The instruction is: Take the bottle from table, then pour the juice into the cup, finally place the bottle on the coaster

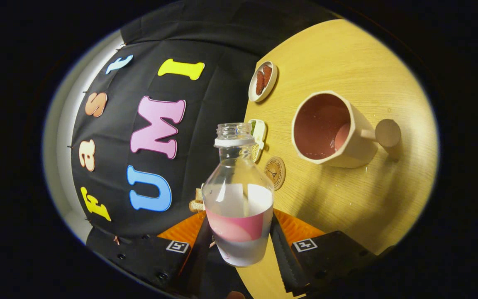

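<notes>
The gripper [239, 236] pinches the bottle [239, 199] between both fingers, pressing its lower body from either side; the whole view is rolled, so the wooden table [347, 199] stands on edge. The bottle is uncapped, with a pink band on its label. Just beyond it lies the round coaster [275, 172], then a small dish [259, 139]. The cup [332, 131] holds pink juice. Farthest is a plate [263, 81] of reddish food.

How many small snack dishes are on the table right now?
2. One dish with reddish-brown pieces sits at the table's far edge beyond the cup. The other dish is partly hidden behind the neck of the bottle held in the gripper.
</notes>
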`<state>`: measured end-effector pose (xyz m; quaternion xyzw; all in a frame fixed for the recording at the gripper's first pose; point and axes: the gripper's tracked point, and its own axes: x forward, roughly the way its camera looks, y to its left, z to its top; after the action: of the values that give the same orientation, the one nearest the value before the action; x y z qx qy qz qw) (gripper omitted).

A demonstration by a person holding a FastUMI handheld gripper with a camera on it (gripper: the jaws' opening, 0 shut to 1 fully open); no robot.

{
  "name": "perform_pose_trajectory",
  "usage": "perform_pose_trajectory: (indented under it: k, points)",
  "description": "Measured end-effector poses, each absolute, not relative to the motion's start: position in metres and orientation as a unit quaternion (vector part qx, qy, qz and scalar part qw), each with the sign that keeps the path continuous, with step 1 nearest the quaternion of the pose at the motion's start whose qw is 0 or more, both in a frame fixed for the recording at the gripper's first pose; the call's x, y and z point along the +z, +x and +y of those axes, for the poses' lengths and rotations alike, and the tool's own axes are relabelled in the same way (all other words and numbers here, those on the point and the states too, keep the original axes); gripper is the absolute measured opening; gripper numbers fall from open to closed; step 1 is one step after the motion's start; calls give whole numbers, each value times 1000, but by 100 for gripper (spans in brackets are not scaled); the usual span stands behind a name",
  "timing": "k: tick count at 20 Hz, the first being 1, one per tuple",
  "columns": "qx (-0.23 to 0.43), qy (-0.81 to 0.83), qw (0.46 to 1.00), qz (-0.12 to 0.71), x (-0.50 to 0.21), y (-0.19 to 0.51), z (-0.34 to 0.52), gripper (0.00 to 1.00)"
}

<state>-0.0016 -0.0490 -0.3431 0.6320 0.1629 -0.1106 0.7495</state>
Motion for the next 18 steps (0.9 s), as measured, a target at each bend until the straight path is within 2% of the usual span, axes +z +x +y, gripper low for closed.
perform_pose_trajectory:
  k: [18]
  points:
    - [-131, 743, 642, 134, -345, -3, -56, 75]
